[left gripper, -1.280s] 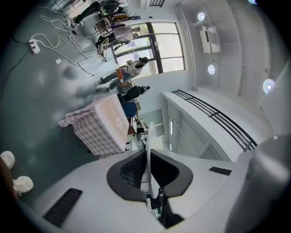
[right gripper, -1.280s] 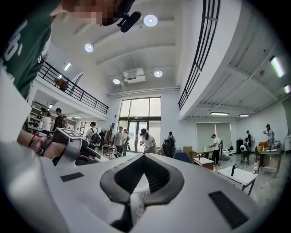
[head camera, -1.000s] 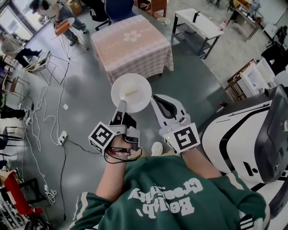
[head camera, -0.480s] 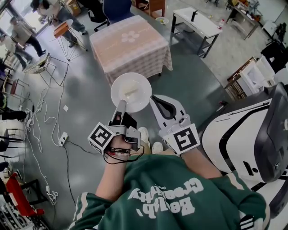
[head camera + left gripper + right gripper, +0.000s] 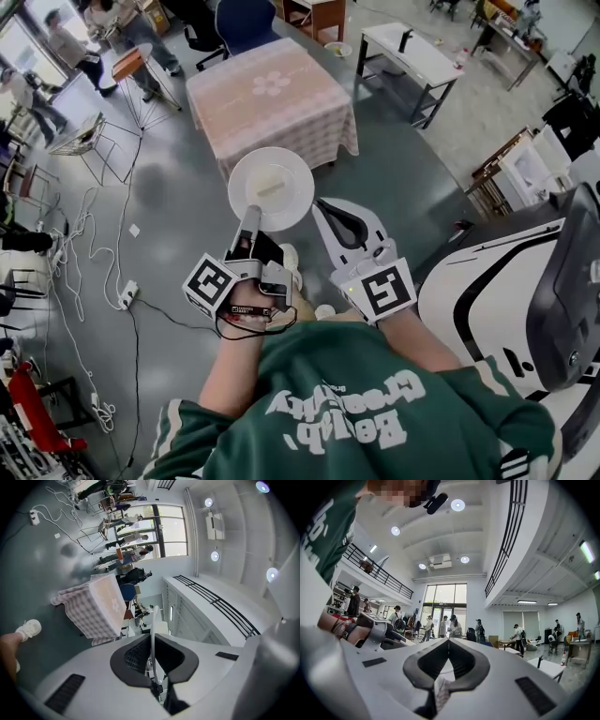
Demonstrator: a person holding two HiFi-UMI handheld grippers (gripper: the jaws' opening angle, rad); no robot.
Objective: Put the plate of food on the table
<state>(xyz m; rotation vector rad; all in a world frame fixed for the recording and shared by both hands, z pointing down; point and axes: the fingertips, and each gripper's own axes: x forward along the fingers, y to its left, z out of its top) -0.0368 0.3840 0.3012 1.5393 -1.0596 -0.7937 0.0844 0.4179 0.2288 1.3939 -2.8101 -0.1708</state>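
ahead, draped table (image 5: 272,94), plate (image 5: 273,185) in left claw (image 5: 250,214)

Grey floor (image 5: 178,197); white desk (image 5: 412,52) at 1 o'clock; loose cables (image 5: 94,253) at 9 o'clock; tall windows (image 5: 445,597); round ceiling lights (image 5: 458,505).

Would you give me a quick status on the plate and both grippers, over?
Left gripper shut on plate rim. Right gripper shut, empty. Cloth-covered table ahead, not reached; only floor between.
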